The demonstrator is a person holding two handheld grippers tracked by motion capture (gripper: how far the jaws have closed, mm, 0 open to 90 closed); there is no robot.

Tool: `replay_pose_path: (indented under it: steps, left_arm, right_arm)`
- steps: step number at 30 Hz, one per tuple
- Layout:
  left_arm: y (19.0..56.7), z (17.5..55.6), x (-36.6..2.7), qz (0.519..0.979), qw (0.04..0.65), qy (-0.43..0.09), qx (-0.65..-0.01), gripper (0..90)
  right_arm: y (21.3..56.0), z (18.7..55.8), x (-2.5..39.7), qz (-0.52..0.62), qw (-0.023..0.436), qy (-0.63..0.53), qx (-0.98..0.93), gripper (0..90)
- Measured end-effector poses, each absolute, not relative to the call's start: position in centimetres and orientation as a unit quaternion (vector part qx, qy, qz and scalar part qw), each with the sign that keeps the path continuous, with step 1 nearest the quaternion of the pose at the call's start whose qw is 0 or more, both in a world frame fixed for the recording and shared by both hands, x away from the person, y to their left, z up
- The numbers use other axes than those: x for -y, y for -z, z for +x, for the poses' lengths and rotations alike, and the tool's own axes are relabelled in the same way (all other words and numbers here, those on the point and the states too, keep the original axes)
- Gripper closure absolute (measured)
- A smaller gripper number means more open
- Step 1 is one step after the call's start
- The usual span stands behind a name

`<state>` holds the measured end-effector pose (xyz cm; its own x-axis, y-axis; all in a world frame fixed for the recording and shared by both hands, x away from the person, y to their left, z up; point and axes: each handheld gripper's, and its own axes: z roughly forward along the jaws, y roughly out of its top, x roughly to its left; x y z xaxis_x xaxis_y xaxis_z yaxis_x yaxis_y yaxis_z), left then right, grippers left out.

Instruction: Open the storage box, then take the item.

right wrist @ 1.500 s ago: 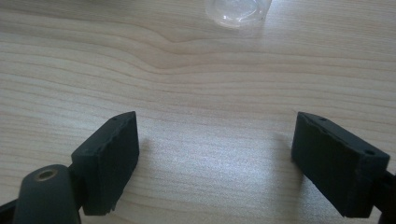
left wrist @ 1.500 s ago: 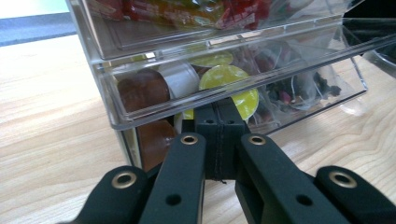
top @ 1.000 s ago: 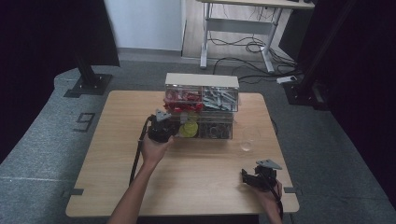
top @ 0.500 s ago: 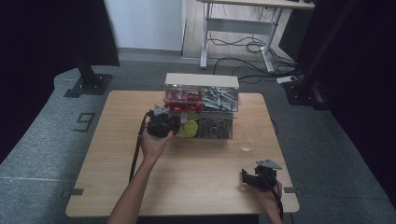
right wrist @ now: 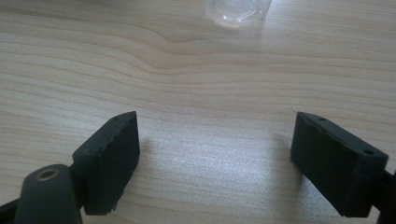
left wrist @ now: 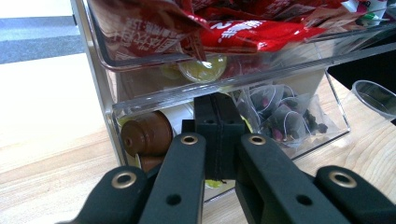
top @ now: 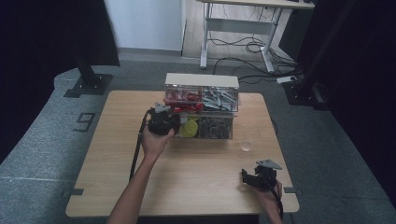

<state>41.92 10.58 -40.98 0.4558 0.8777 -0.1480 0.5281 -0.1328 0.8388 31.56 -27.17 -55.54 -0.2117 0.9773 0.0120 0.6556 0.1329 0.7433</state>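
Note:
A clear drawer organizer stands at the back middle of the wooden table. My left gripper is shut, and its tips are pressed to the front of the lower left drawer. In the left gripper view the joined jaws of the left gripper reach under the upper drawer of red packets, beside a brown capsule and tea bags. I cannot tell whether they pinch the drawer's lip. My right gripper rests open near the table's front right, with bare wood between the jaws of the right gripper.
A small clear plastic cup stands on the table right of the organizer, ahead of the right gripper; the cup is at the top of the right gripper view. A yellow capsule lies in the lower drawer. Grey carpet surrounds the table.
My left gripper has edged forward and right, up against the organizer's lower drawer. The right gripper has stayed in place.

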Motion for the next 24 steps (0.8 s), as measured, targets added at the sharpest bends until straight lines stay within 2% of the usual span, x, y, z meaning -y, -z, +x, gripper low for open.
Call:
replay_pose_path:
  steps: [3, 6, 12, 24]
  left_arm:
    - [41.0, 41.9, -10.6, 0.727, 0.447, -0.196, -0.483, 90.0]
    - [40.9, 41.9, -10.6, 0.728, 0.447, -0.196, -0.481, 90.0]
    - [41.0, 41.9, -10.5, 0.73, 0.446, -0.196, -0.479, 90.0]
    - [41.0, 41.8, -10.3, 0.73, 0.447, -0.195, -0.479, 90.0]
  right_arm:
    - [55.5, 31.5, 27.2, 0.574, 0.251, -0.321, -0.71, 17.4]
    - [55.5, 31.3, 27.1, 0.574, 0.255, -0.325, -0.707, 25.0]
    - [55.0, 30.9, 26.4, 0.556, 0.262, -0.342, -0.711, 26.9]
    - [51.4, 30.2, 24.7, 0.511, 0.269, -0.416, -0.702, 38.4]
